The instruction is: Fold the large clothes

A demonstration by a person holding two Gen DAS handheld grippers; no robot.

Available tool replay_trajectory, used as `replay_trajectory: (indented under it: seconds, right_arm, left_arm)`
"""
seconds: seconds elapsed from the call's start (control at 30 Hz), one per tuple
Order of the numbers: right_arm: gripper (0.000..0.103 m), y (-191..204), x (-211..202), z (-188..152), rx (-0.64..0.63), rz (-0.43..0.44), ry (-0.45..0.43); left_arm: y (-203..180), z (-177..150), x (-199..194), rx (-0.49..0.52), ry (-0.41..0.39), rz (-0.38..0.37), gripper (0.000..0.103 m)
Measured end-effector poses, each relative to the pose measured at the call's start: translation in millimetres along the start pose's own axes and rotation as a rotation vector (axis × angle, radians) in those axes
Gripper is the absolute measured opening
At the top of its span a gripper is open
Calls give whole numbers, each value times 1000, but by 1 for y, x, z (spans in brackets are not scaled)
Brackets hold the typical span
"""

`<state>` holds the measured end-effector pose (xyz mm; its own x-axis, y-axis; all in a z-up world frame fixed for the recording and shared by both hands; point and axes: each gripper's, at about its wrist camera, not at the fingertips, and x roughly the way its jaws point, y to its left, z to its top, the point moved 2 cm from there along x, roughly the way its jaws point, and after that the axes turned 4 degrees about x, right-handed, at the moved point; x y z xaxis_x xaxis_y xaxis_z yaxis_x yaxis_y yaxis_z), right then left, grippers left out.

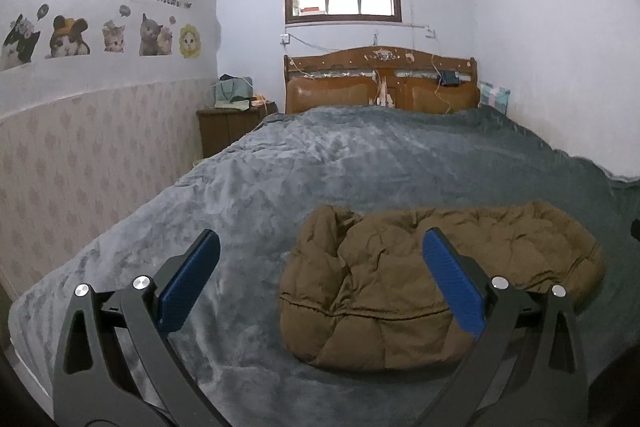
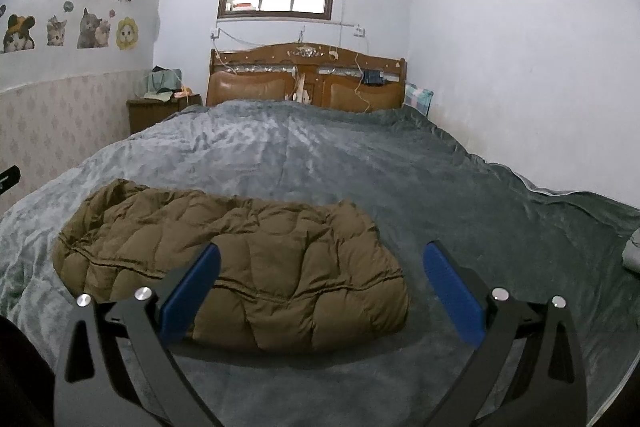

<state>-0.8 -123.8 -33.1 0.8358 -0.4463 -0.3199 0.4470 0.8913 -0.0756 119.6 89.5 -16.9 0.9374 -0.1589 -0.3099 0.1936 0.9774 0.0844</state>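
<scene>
While the brown jacket lies folded into a compact bundle near me on the bed, I hold both grippers, left and right, wide and empty, so little seems left.

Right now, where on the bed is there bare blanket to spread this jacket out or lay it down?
The grey blanket lies bare from the brown jacket up to the headboard, and from the jacket's right end toward the right wall. A narrow strip runs along the near edge. Only the near-left part is taken, by the jacket. Both the left gripper and right gripper are open and empty.
</scene>
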Motion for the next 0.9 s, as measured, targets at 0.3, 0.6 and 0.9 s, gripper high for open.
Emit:
replay_trajectory:
  seconds: [0.3, 0.6, 0.9]
  right_arm:
    - [101, -4, 0, 3, 12, 6, 13]
    - [101, -21, -4, 4, 102, 5, -6]
    - [101, -15, -5, 2, 58, -6, -10]
  left_arm:
    - [5, 0, 0, -22, -2, -3, 100]
    - [-2, 0, -6, -3, -7, 7, 100]
    - [3, 1, -5, -15, 5, 4, 100]
